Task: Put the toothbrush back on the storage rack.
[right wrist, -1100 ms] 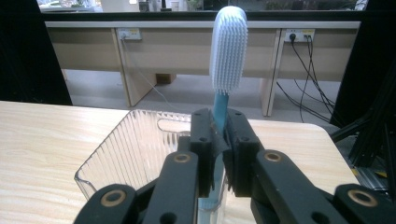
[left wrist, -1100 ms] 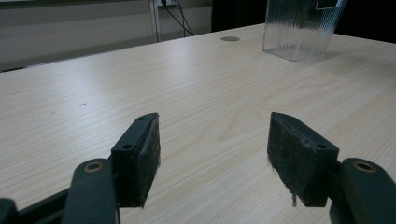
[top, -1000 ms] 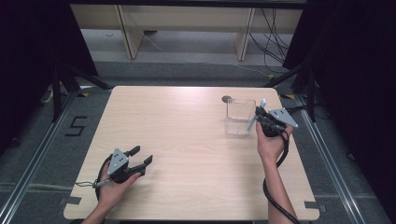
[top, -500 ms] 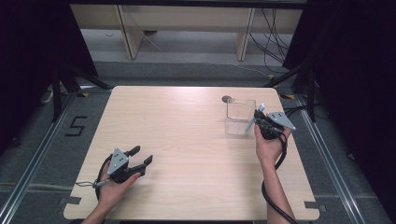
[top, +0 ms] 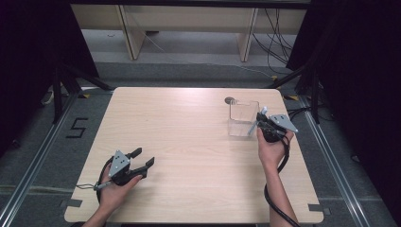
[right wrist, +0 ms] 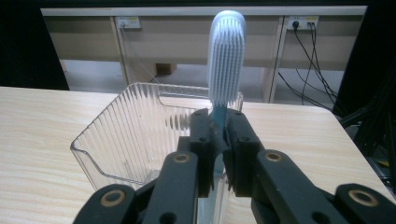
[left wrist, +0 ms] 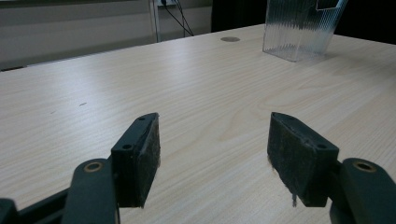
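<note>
A clear ribbed plastic bin point(top: 243, 118) point(right wrist: 135, 135) point(left wrist: 301, 28) stands on the wooden table's far right. My right gripper point(top: 263, 122) point(right wrist: 218, 140) is at the bin's right wall, shut on a pale blue toothbrush point(right wrist: 226, 65) point(top: 255, 124). In the right gripper view its bristled head stands upright above the jaws, and its handle runs down between them. My left gripper point(top: 142, 158) point(left wrist: 215, 154) rests low over the near left of the table, open, with nothing between its pads.
A small round dark disc point(top: 230, 100) point(left wrist: 230, 39) is set in the tabletop just behind the bin. The table's right edge point(top: 302, 156) runs close by my right hand. Beyond the far edge are shelf legs and cables on the floor.
My right gripper has shifted slightly toward the near side along the bin's right wall, the toothbrush still held. The left gripper has not moved.
</note>
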`<state>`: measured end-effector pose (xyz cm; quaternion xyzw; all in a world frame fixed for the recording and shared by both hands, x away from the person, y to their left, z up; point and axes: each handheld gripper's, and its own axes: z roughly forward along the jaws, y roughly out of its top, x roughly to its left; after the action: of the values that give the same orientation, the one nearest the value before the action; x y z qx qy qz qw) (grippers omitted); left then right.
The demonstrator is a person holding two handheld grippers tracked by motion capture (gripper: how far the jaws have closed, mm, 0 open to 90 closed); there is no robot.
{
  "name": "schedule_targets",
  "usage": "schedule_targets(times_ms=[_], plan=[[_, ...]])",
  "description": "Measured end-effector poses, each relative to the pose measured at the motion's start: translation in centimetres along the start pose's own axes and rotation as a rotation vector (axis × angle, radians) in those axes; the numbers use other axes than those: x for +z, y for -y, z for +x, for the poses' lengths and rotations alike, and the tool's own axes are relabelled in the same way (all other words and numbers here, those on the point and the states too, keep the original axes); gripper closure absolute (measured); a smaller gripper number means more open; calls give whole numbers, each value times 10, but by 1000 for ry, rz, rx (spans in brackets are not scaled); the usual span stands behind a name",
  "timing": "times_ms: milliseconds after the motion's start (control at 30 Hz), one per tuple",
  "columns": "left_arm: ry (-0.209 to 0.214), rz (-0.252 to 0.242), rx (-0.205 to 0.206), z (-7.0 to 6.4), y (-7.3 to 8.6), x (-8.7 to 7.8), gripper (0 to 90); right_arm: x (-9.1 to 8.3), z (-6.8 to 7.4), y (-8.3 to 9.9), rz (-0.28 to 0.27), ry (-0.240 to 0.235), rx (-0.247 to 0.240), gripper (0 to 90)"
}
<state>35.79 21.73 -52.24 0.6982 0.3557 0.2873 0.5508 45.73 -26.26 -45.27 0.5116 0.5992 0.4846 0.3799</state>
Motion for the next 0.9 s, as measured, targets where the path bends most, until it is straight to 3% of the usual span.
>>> schedule_targets(times_ms=[167,467,567,633,700,733,800,900], plan=[[0,1,0,0,0,0,343,0,0,0,1,-1,4,819],[7,-13,6,0,0,1,343,0,-1,0,1,-1,3,716],[2,-7,2,0,0,0,343,0,0,0,6,1,21,665],[-1,4,-1,0,0,-1,343,0,-2,0,7,2,5,623],[-1,3,-1,0,0,-1,343,1,-1,1,7,0,29,570],[-1,4,-1,0,0,-1,343,1,-3,1,9,5,12,547],[-1,3,-3,0,0,-1,343,2,-2,2,13,-4,31,506],[0,3,-3,0,0,-1,343,0,-3,3,19,3,17,462]])
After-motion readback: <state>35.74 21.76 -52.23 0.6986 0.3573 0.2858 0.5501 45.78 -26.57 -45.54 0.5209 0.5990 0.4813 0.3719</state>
